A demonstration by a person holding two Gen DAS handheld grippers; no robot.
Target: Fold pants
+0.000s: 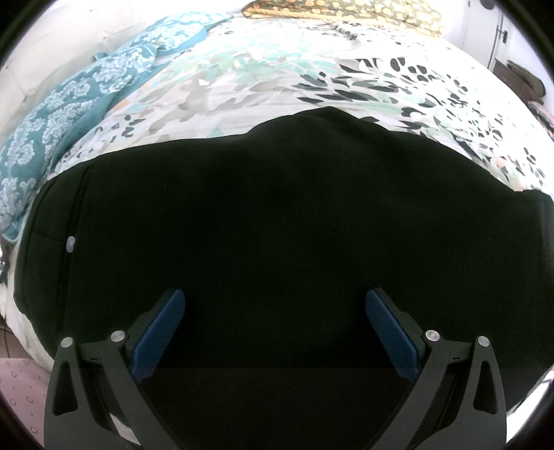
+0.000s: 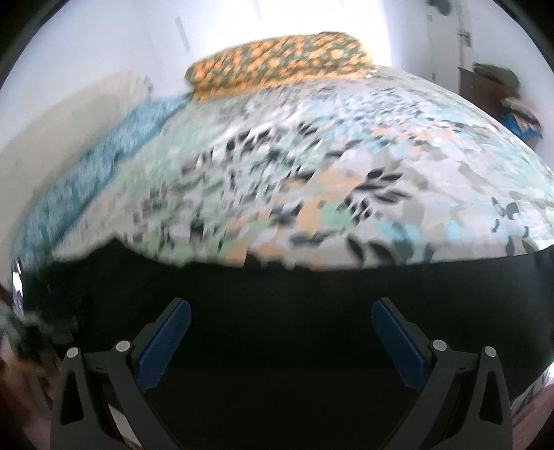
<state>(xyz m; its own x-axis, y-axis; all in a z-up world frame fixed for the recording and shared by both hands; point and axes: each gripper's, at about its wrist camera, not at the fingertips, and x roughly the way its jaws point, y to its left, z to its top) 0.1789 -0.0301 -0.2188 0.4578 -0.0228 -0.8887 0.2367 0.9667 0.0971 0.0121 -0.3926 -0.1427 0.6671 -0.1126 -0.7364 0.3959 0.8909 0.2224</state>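
Observation:
Black pants [image 1: 277, 214] lie flat on a bed with a leaf-patterned bedspread [image 1: 270, 79]. In the left wrist view the waist end with a silver button [image 1: 70, 243] is at the left. My left gripper [image 1: 275, 304] is open above the near part of the pants, holding nothing. In the blurred right wrist view the pants [image 2: 294, 294] stretch as a dark band across the near edge of the bedspread [image 2: 311, 173]. My right gripper [image 2: 280, 315] is open above them and empty.
A teal patterned blanket [image 1: 69, 114] lies along the bed's left side, also in the right wrist view [image 2: 97, 166]. An orange-dotted pillow [image 2: 280, 59] sits at the far end, also in the left wrist view [image 1: 346, 10]. A white wall [image 2: 104, 45] is behind; furniture [image 2: 512, 104] stands far right.

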